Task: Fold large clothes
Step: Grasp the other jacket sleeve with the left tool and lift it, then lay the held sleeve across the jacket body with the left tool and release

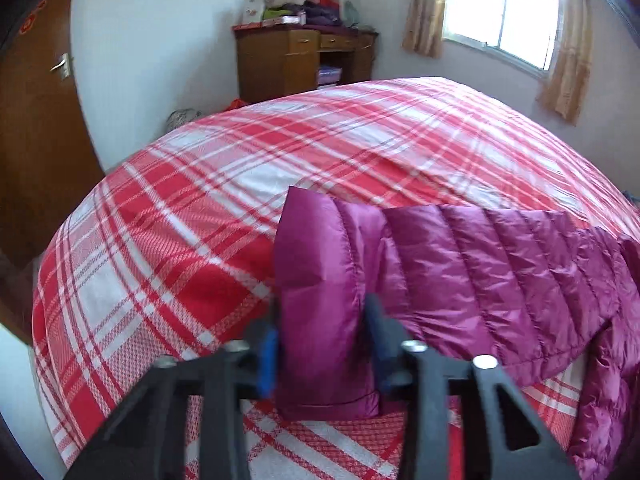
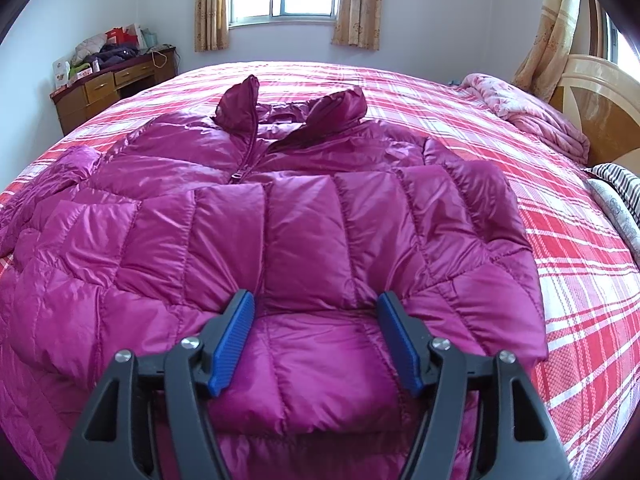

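A magenta quilted puffer jacket (image 2: 304, 208) lies front up on the red and white plaid bed (image 2: 568, 248), collar toward the window, its right side folded over the body. My right gripper (image 2: 316, 320) is open, its blue pads (image 2: 234, 340) astride a fold near the hem. In the left wrist view my left gripper (image 1: 322, 320) is shut on a raised end of the jacket (image 1: 320, 264), likely a sleeve. The rest of the jacket (image 1: 500, 272) stretches off to the right.
A wooden desk (image 1: 304, 60) piled with clothes and boxes stands against the far wall, next to a curtained window (image 1: 504, 12). A brown door (image 1: 36, 120) is at the left. A pink quilt (image 2: 528, 116), pillows (image 2: 616, 188) and a headboard (image 2: 600, 104) are at the bed's right end.
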### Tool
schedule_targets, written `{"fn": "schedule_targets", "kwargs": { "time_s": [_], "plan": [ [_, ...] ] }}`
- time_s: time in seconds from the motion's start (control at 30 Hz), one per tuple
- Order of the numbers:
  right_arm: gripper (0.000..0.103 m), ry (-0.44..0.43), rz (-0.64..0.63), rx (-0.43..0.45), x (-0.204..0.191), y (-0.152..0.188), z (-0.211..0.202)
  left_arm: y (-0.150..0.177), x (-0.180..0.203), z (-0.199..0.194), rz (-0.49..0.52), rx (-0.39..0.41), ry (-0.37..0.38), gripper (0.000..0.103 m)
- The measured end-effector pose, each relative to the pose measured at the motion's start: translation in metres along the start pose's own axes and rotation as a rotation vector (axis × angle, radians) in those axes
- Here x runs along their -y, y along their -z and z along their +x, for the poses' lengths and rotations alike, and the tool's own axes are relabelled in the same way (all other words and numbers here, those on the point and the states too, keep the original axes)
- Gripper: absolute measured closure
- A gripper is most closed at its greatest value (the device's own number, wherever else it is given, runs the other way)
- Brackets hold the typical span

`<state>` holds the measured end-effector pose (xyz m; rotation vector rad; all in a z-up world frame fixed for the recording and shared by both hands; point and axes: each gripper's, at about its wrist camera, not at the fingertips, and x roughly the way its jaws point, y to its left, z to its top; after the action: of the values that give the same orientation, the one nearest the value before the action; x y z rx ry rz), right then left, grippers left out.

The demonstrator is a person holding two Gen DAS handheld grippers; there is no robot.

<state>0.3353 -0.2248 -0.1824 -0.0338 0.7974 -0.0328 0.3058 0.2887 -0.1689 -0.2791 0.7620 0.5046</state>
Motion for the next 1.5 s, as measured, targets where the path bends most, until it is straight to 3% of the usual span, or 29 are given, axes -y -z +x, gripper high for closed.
{"fn": "schedule_targets", "kwargs": {
  "time_s": [0.13,0.47,0.6,0.83,1.23,1.5],
  "plan": [
    [0.035,0.000,0.000,0.000,0.000,0.000,0.000,-0.010,0.004,-0.022,0.037,0.055,0.020,0.086],
    [0.034,-0.054,-0.020,0.049,0.003,-0.004,-0.024,-0.057,0.048,-0.110,0.212,0.306,0.071,0.088],
    [0.034,-0.079,-0.038,0.056,0.001,-0.006,-0.037,-0.063,0.069,-0.134,0.259,0.357,0.112,0.088],
    [0.034,-0.075,-0.037,0.043,0.008,-0.002,-0.048,-0.060,0.103,-0.163,0.287,0.376,0.204,0.088],
    [0.034,-0.064,-0.001,0.006,0.033,0.017,-0.049,-0.032,0.188,-0.211,0.463,0.386,0.374,0.088],
    [0.034,-0.073,0.026,0.031,0.043,0.026,-0.047,-0.004,0.255,-0.231,0.576,0.377,0.470,0.088]
  ]
}}
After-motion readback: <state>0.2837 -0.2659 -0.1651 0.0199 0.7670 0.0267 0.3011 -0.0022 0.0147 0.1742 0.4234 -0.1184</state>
